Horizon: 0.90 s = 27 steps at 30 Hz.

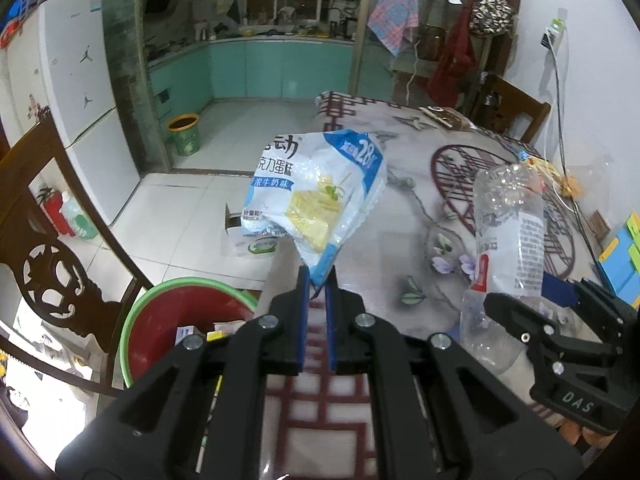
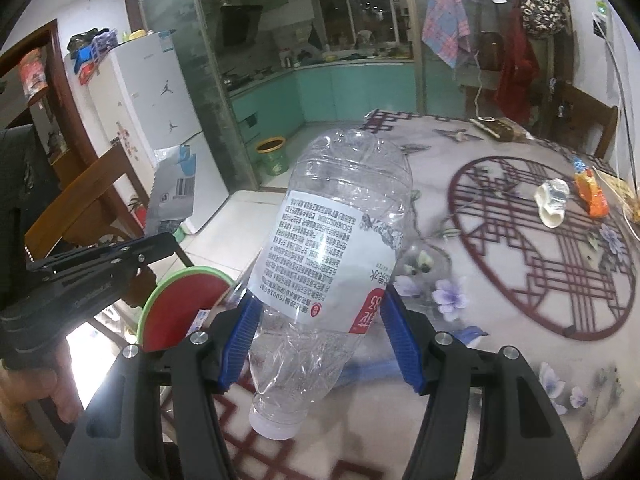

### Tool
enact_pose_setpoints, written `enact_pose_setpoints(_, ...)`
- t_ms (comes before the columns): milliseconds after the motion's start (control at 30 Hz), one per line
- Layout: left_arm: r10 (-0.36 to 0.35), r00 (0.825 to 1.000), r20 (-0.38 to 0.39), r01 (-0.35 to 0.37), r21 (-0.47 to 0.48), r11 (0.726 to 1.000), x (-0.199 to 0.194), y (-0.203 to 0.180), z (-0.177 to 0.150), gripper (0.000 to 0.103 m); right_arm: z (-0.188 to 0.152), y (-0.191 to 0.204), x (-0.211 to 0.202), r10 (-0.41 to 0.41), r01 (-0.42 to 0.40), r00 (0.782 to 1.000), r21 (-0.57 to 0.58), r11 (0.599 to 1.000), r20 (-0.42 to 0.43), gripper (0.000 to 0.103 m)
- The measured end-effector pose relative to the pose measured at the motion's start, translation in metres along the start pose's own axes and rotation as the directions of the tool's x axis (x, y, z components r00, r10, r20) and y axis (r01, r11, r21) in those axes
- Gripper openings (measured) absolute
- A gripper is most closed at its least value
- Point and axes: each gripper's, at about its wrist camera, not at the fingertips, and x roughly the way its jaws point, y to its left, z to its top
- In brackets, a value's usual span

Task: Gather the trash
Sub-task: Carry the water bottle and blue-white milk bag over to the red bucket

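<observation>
Over patterned tablecloth (image 2: 520,240), tiled floor (image 1: 192,208), kitchen behind

A white fridge (image 2: 156,120) stands at the left beside a kitchen with teal cabinets (image 1: 276,68). A carved dark wooden chair (image 1: 52,264) sits near the patterned tablecloth (image 2: 520,248). A checked cloth (image 2: 444,20) and a red garment (image 1: 452,60) hang by the far wall.

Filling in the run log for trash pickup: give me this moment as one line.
left claw: shut on snack wrapper | right claw: shut on plastic bottle, cap down | red bin: beside table edge, below left
</observation>
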Motion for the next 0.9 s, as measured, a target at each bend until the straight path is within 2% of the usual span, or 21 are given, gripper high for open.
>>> enact_pose_setpoints(400, 0.078, 0.997, -0.017, -0.079, -0.092, 0.993, 0.003, 0.046, 0.001, 0.007, 0.006, 0.032, 0.026, 0.104, -0.104, 0.994, -0.004, 0.995, -0.037, 0.06)
enact_pose_setpoints(533, 0.109, 0.993, -0.034, -0.113, -0.121, 0.986, 0.006, 0.063, -0.003, 0.007, 0.011, 0.044, 0.038, 0.16, -0.159, 0.985, 0.014, 0.987, -0.057, 0.06)
enact_pose_setpoints(900, 0.169, 0.983, -0.073, -0.18, -0.185, 0.966, 0.012, 0.102, -0.01, 0.007, 0.014, 0.085, 0.075, 0.247, -0.248, 0.962, 0.005, 0.969, -0.115, 0.06)
